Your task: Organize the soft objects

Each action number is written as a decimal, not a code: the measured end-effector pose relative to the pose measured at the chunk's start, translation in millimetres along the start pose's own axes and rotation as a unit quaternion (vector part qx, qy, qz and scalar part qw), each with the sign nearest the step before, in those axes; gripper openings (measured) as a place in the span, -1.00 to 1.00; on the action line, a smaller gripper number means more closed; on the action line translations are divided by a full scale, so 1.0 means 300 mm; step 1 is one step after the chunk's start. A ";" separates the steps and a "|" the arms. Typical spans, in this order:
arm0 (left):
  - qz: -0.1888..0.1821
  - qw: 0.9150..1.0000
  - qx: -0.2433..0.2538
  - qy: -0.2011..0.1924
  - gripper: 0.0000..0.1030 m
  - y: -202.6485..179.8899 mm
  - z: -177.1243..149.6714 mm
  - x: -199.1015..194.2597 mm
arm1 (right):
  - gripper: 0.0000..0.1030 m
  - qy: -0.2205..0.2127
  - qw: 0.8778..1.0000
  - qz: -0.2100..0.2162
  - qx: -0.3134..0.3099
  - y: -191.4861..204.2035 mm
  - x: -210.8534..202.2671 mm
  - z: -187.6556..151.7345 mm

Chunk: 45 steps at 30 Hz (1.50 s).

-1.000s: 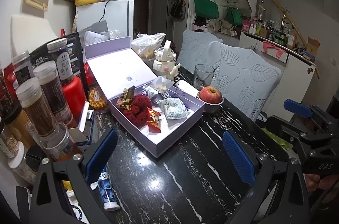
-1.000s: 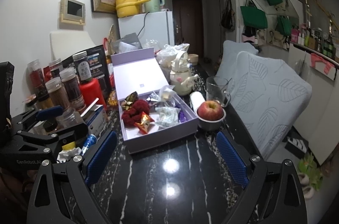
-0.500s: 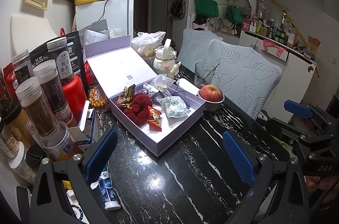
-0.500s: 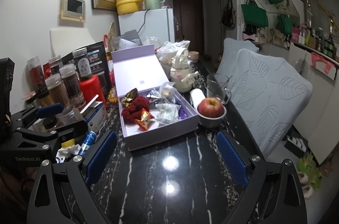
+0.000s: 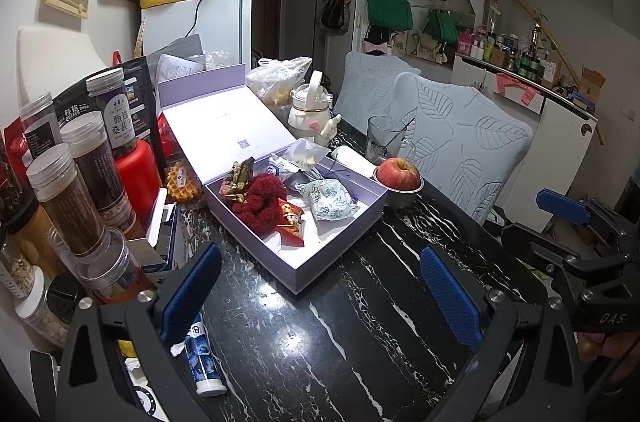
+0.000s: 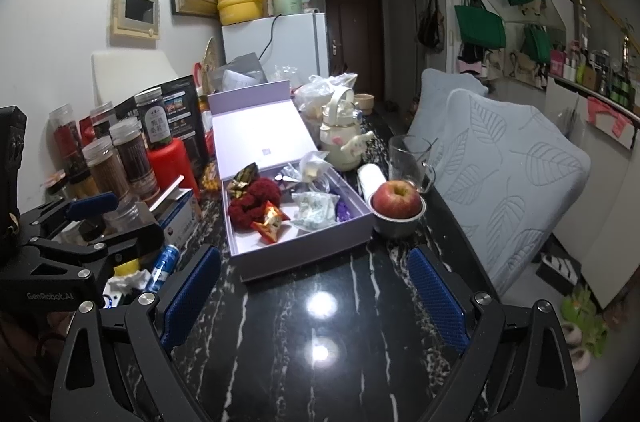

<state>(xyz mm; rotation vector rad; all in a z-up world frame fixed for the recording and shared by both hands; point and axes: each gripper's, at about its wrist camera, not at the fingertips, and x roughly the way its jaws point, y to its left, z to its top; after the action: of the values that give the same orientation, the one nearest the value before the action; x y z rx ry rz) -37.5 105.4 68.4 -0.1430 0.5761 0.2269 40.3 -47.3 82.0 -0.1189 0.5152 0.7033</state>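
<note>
Both grippers' fingers (image 5: 188, 298) (image 6: 436, 296) wide, empty; lilac box (image 5: 296, 222) long axis away, hinged lid (image 5: 224, 126) far end.

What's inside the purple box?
The open purple box holds a fluffy red scrunchie, red-and-gold wrapper and pale printed pouch. Whatever lies beneath them is hidden.

"DAS" is stamped on the right gripper (image 5: 562, 218) body; "GenRobot.AI" stands on the left gripper (image 6: 92, 218) body. A dark-lidded jar (image 5: 114, 116) at the table's left edge bears Chinese characters, unclear.
</note>
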 end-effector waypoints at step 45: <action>-0.005 1.000 0.016 0.021 0.97 -0.036 -0.004 0.025 | 0.87 0.014 1.000 -0.016 0.002 -0.038 -0.015 -0.033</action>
<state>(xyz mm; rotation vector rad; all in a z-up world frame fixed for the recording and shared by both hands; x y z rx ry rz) -29.3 96.0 63.9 -0.1208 0.6208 0.2048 40.7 -61.4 75.0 -0.1331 0.5400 0.6711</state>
